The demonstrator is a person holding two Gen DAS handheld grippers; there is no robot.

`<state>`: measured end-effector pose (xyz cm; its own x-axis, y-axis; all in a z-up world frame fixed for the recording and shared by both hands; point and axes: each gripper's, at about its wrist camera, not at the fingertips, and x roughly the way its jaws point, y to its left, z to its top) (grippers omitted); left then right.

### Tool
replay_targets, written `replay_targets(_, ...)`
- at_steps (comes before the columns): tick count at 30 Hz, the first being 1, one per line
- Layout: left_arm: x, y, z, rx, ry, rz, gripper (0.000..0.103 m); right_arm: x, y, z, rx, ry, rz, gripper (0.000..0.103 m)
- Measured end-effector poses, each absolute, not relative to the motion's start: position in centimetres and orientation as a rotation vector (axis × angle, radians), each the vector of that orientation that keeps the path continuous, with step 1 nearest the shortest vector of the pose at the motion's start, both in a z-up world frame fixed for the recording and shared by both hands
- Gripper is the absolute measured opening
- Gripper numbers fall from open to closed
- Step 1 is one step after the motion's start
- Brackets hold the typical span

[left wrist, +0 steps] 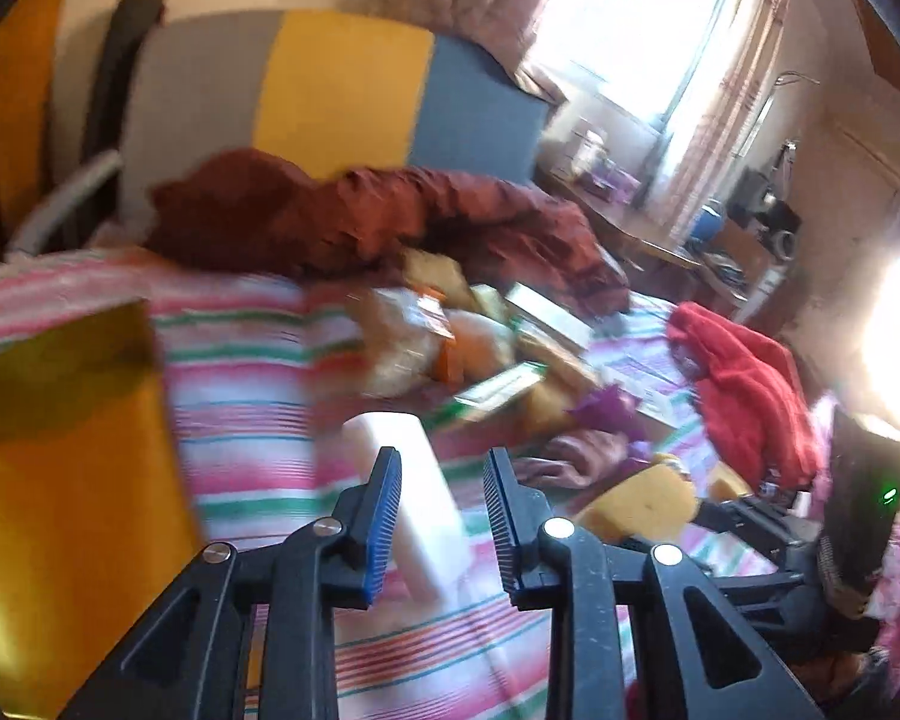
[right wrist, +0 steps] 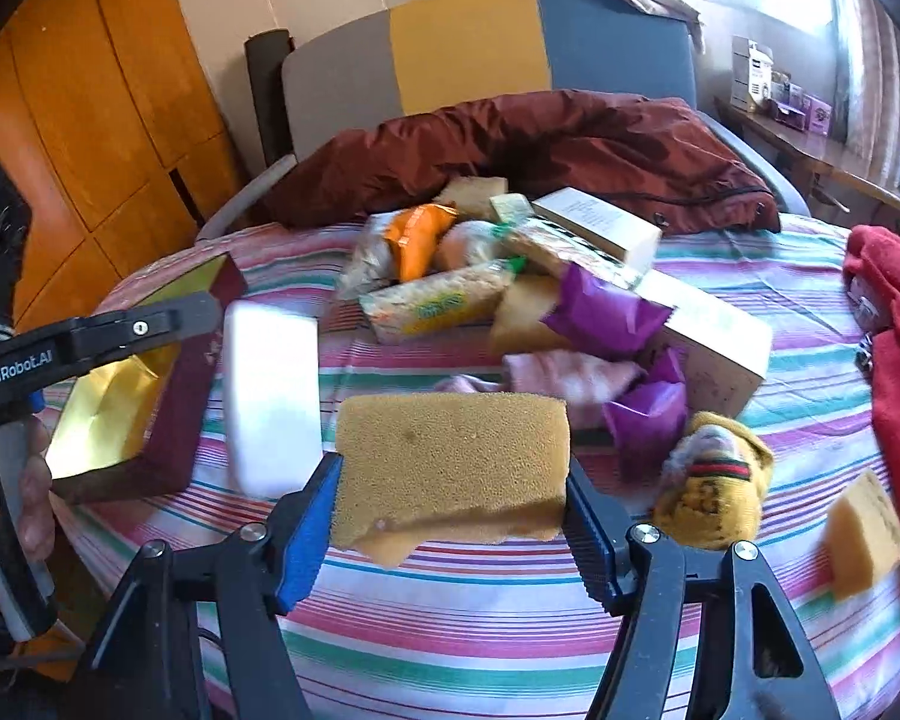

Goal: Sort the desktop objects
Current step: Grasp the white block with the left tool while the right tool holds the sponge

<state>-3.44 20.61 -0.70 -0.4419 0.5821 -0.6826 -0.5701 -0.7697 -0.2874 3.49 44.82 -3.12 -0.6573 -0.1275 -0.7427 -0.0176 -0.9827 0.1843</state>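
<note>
Striped tablecloth, right tool half-open clamping yellow sponge; left tool narrowly gripping white block

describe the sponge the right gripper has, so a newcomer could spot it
On the striped tablecloth, look nearest the camera, in front of the snack pile. The tan sponge sits clamped between the right gripper's blue pads. A smaller sponge lies loose to its right.
</note>
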Motion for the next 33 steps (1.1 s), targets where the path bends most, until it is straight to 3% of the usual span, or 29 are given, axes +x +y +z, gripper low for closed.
replay_targets(10,-5.5,10.7,0.4,-1.072,-0.156,2.389,0.025,-0.7,36.4,-1.0,1.226,-0.118,-2.686,0.069)
replay_targets(15,-5.5,11.1,0.2,-1.093,-0.133,2.343,0.027,-2.2,35.9,-0.7,1.278,-0.109,-2.773,0.069)
replay_targets(17,-5.2,13.0,0.1,-1.103,-0.095,2.293,0.033,-2.1,37.2,-0.3,1.280,-0.154,-2.823,0.069)
replay_targets(19,-5.3,15.0,-0.3,-1.124,-0.057,2.267,0.051,-1.8,38.5,0.2,1.273,-0.196,-2.848,0.069)
replay_targets(22,-6.1,19.2,-2.4,-1.209,0.007,2.202,0.057,-1.3,39.9,0.8,1.255,-0.207,-2.887,0.069)
replay_targets(26,-7.2,24.3,-6.5,-1.362,0.144,2.157,0.079,-0.8,41.2,0.5,1.249,-0.245,-2.896,0.069)
replay_targets(33,-8.4,26.9,-10.0,-1.440,0.247,2.210,0.081,-0.6,42.1,-0.7,1.248,-0.300,-2.860,0.070)
